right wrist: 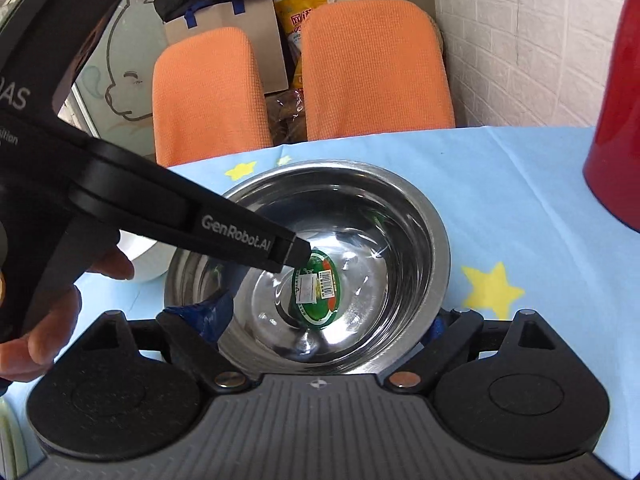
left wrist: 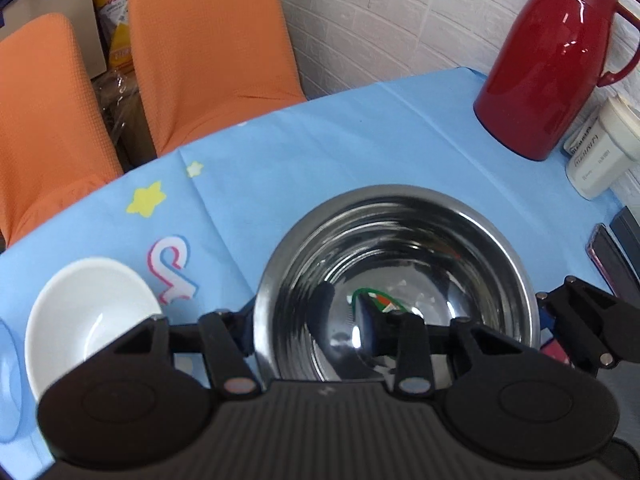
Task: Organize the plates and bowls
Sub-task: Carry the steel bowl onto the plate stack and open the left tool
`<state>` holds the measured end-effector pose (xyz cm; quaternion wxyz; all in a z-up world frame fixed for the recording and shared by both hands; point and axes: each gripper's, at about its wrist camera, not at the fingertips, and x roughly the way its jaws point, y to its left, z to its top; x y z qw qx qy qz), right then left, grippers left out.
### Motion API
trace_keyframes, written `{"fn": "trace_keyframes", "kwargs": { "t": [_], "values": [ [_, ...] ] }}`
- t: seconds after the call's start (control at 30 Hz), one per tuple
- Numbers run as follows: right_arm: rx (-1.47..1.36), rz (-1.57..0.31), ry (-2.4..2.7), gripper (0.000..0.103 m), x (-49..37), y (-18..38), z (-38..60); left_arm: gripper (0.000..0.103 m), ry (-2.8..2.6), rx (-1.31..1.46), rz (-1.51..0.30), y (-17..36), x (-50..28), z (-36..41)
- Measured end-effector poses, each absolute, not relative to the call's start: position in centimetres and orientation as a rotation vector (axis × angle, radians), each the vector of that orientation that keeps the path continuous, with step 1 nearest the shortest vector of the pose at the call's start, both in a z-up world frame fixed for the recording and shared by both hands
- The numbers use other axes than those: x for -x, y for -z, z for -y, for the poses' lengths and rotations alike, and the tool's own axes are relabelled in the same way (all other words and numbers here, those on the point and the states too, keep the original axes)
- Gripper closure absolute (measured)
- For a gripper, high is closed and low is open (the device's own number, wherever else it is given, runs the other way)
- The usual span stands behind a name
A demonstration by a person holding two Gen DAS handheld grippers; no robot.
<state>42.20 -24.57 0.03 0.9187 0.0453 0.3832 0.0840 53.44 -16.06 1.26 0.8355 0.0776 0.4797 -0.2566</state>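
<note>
A steel bowl (left wrist: 400, 272) with a green label at its bottom sits on the blue tablecloth (left wrist: 340, 148). My left gripper (left wrist: 316, 320) is shut on its near-left rim, one finger inside the bowl. In the right wrist view the bowl (right wrist: 320, 256) lies between my right gripper's fingers (right wrist: 324, 320), which stand wide open on either side of it. The left gripper's finger (right wrist: 240, 236) reaches into the bowl from the left. A white bowl (left wrist: 92, 316) sits to the left of the steel bowl.
A red thermos jug (left wrist: 556, 64) stands at the back right, with a white box (left wrist: 600, 160) and dark devices (left wrist: 612, 256) along the right edge. Two orange chairs (left wrist: 208, 48) stand beyond the table's far edge. A clear blue dish edge (left wrist: 8, 380) shows far left.
</note>
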Motion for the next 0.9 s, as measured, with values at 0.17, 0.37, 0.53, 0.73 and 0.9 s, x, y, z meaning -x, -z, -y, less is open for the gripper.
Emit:
{"fn": "trace_keyframes", "kwargs": {
  "t": [0.17, 0.37, 0.53, 0.73, 0.9],
  "values": [
    [-0.112, -0.768, -0.188, 0.023, -37.1, -1.3, 23.7, 0.068, 0.546, -0.138, -1.016, -2.5, -47.0, 13.9],
    [-0.126, -0.755, -0.223, 0.022, -30.5, -1.5, 21.3, 0.069, 0.536, -0.137, -1.014, -2.5, -39.4, 10.4],
    [-0.137, -0.773, -0.258, 0.022, -26.5, -0.6, 19.0, 0.069, 0.514, -0.138, -1.026, -1.3, -35.1, 7.9],
    [-0.141, -0.792, -0.283, 0.022, -23.7, 0.2, 16.9, 0.069, 0.467, -0.130, -0.998, -0.5, -31.6, 6.0],
    [-0.135, -0.794, -0.300, 0.022, -21.7, 0.3, 16.3, 0.069, 0.445, -0.097, -0.973, -0.4, -29.8, 5.1]
  ]
}}
